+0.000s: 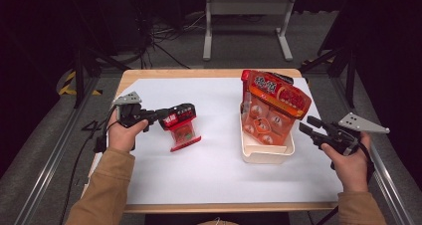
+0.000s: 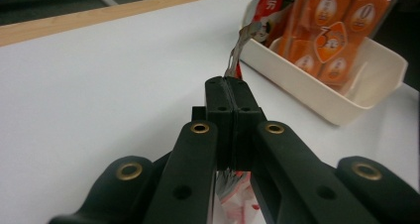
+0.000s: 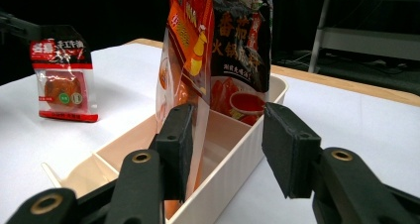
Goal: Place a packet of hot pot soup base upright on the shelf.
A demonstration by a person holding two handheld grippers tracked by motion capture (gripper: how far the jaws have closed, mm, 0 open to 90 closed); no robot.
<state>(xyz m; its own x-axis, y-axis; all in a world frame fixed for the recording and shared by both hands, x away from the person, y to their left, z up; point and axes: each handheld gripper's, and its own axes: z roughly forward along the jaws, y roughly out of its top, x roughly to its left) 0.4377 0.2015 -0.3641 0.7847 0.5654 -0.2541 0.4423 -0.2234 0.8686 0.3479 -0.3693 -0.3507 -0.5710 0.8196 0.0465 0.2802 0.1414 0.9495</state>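
Left gripper (image 1: 160,116) pinches the top edge of one small red snack packet (image 1: 181,128), which hangs ahead of its jaws over the white tabletop (image 1: 199,175). Beyond it sits one cream bin (image 1: 266,154) holding two tall pouches (image 1: 271,110). Right gripper (image 1: 309,128), jaws spread, faces the bin's near wall with nothing between.

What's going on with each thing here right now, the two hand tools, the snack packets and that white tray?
Left tool: shut on the small red packet.
Small red packet: held by its top edge, hanging upright over the table.
Right tool: open, holding nothing, beside the tray.
White tray: resting on the table.
Orange packet: standing, leaning in the tray.
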